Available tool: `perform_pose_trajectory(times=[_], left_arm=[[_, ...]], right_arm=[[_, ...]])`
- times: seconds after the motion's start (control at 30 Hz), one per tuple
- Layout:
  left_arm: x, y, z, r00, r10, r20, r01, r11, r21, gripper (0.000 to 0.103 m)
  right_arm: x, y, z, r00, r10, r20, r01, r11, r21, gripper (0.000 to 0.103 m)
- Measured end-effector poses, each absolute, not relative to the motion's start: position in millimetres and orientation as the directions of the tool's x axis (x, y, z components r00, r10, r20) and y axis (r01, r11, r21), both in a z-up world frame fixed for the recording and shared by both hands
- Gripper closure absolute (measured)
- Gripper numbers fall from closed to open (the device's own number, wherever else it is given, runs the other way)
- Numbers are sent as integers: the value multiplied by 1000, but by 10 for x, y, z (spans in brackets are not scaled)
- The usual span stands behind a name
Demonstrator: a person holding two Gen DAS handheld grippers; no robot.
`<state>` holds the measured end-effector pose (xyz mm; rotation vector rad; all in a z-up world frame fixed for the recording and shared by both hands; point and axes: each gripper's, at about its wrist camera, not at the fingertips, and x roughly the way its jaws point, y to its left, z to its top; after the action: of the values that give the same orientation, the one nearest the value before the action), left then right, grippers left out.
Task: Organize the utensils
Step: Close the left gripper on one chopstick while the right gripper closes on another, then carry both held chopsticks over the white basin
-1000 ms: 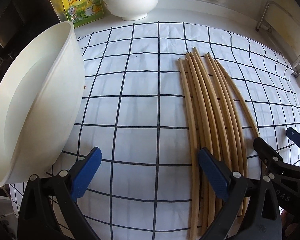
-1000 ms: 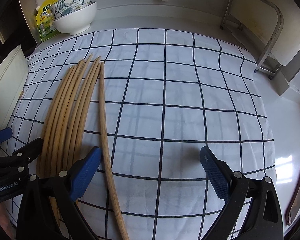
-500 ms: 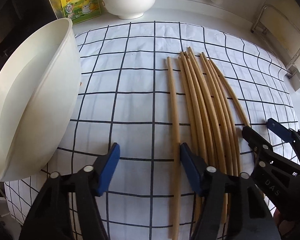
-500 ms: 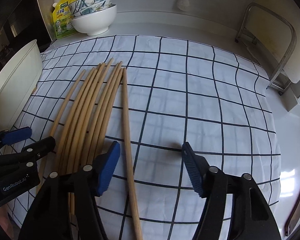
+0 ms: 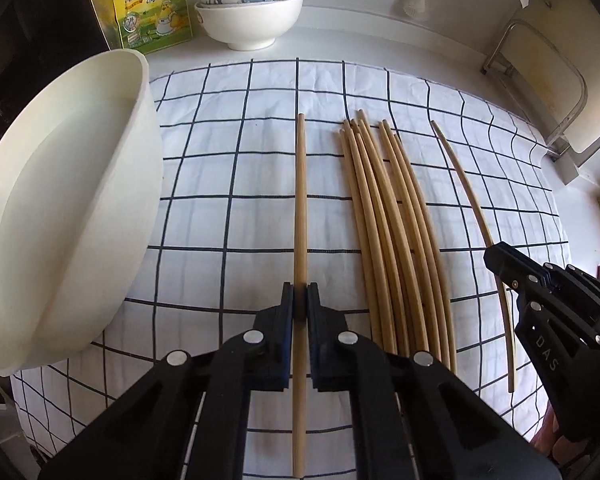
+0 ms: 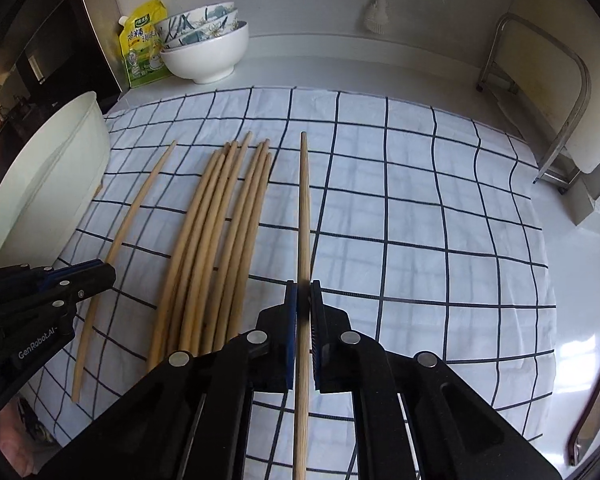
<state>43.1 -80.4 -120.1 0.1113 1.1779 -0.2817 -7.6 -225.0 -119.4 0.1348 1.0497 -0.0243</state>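
Observation:
Several bamboo chopsticks (image 5: 388, 232) lie bundled on a checked cloth (image 5: 228, 152); the same bundle (image 6: 220, 232) shows in the right wrist view. My left gripper (image 5: 300, 294) is shut on a single chopstick (image 5: 300, 200), which lies left of the bundle. My right gripper (image 6: 303, 292) is shut on another single chopstick (image 6: 305, 200), right of the bundle. Each wrist view catches the other gripper at its edge: the right gripper (image 5: 500, 260) with its chopstick (image 5: 472, 196), and the left gripper (image 6: 100, 276) with its chopstick (image 6: 140, 200).
A large white basin (image 5: 72, 208) stands at the cloth's left edge. Stacked bowls (image 5: 248, 12) and a yellow pouch (image 5: 152, 8) sit at the back of the counter. A metal rack (image 5: 540, 80) stands at the right. A wooden-handled item (image 6: 596, 392) lies by the right edge.
Both grippers went from wide open to shut, each on one chopstick. The two held chopsticks have been drawn sideways away from the bundle, one to each side.

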Motion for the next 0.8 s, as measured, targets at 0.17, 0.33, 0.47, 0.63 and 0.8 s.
perform_pose_trajectory(times=[0.17,0.33,0.47,0.63,0.8], left_arm=[[383,-508,-838,398,-164,-902,237,969,-72,96],[383,-9,-431,466,-136,-874,167,984,-64,96],[513,495,-203,507,-81,-858,82,996,-46,96],[749,1085,-115,532,-21,-846,3,1000,-23,95],[1023,1483,-318,519,-9,-855,-18,1000,-21,95]], right_arm=[[-93,-2016,-748,536,100,-839,35,990,140,97],[93,-1497,-347,563,198,-802,-82,979,184,97],[361,-917,-142,567,282,-774,-193,959,207,97],[778,-195,-61,554,354,-753,-292,930,223,97],[1116,265,-231,520,364,-773,-297,925,236,97]])
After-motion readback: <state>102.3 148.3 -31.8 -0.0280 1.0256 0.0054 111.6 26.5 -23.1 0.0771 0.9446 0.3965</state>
